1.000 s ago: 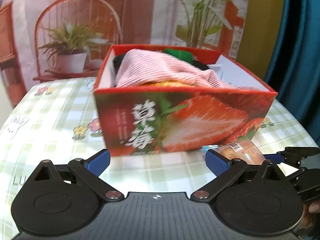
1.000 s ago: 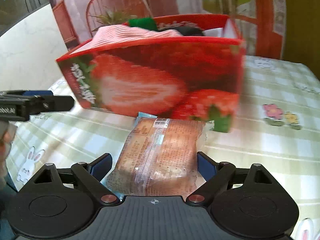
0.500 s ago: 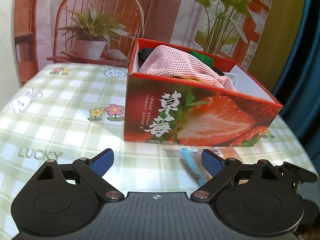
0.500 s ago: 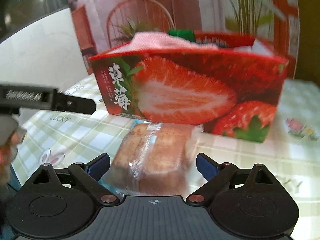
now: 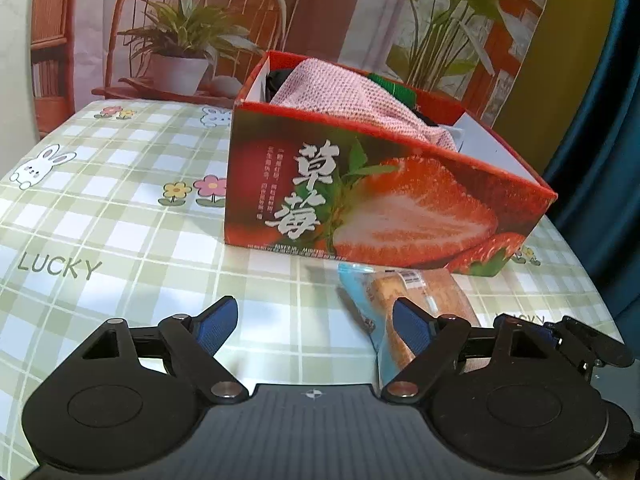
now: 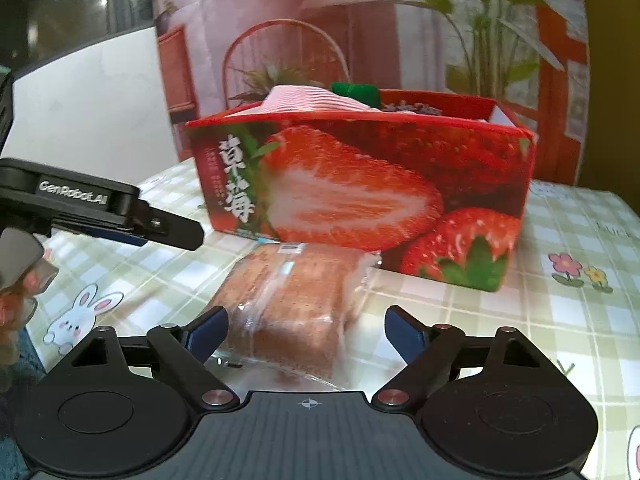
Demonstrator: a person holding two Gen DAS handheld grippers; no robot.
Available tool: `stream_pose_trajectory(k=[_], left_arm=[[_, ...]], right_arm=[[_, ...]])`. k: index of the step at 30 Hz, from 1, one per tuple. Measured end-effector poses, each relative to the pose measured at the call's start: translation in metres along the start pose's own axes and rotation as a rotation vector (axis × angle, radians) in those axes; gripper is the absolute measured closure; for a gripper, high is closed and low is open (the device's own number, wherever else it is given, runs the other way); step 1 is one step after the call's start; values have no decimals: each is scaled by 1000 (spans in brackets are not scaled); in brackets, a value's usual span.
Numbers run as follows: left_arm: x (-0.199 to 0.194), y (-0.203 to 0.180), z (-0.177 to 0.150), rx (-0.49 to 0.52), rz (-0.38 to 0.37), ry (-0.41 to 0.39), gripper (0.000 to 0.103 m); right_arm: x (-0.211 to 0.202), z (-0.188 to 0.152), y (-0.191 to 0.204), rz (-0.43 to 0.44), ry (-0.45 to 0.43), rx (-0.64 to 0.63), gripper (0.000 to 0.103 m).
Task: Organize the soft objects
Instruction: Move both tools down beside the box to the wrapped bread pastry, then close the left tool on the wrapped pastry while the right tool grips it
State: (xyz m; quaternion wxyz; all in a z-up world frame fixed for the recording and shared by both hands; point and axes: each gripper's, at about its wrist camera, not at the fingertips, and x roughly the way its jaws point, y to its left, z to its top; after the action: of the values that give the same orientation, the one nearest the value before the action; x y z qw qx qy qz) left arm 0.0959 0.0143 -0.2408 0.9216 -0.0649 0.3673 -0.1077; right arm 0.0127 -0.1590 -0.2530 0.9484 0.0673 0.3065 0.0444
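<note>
Right gripper (image 6: 306, 330): jaws standing wide, having just been closing a bit. The bread pack (image 6: 294, 296) is lying between the blue pads; the left pad is sitting just beside or touching the wrapper, can't tell which, and the right pad is showing a clear gap. Not gripping.

Left gripper (image 5: 314, 322): jaws also wide and just been closing, nothing between them but bare tablecloth (image 5: 120, 224). Its right finger is overlapping the bread pack (image 5: 404, 292) in view; contact can't be told.

The pack is lying flat on the cloth, its far end just beside the front wall of the strawberry box (image 5: 380, 204), touching or nearly so. In the right wrist view the left gripper is hanging off to the left, near the pack but apart from it.

The box is sitting open-topped, with a pink cloth (image 5: 344, 96) heaped above its rim and a green item (image 5: 394, 88) behind that.

Open room: the table is lying clear left of the box and in front of the left gripper. Table edge and blue curtain (image 5: 600, 160) are sitting close on the right.
</note>
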Motion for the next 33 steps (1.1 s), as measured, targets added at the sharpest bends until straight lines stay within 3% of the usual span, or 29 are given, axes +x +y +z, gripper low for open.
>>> stream_pose_trajectory(k=[10, 18, 20, 22, 23, 28, 33], left_arm=[[8, -2, -6, 0, -14, 28, 19], [22, -27, 1, 77, -105, 77, 31], [27, -30, 3, 77, -147, 101, 37], [35, -32, 2, 66, -198, 139, 54], [38, -32, 1, 63, -215, 152, 56], [40, -35, -1, 68, -238, 150, 57], [27, -39, 4, 103, -233, 113, 57]], right_arm=[[5, -5, 7, 1, 19, -75, 23], [13, -8, 11, 23, 38, -115, 26], [14, -8, 11, 27, 41, -119, 28], [14, -8, 11, 34, 44, -119, 30], [14, -8, 11, 39, 46, -119, 32], [16, -7, 12, 61, 55, -124, 40], [11, -2, 15, 70, 49, -129, 41]])
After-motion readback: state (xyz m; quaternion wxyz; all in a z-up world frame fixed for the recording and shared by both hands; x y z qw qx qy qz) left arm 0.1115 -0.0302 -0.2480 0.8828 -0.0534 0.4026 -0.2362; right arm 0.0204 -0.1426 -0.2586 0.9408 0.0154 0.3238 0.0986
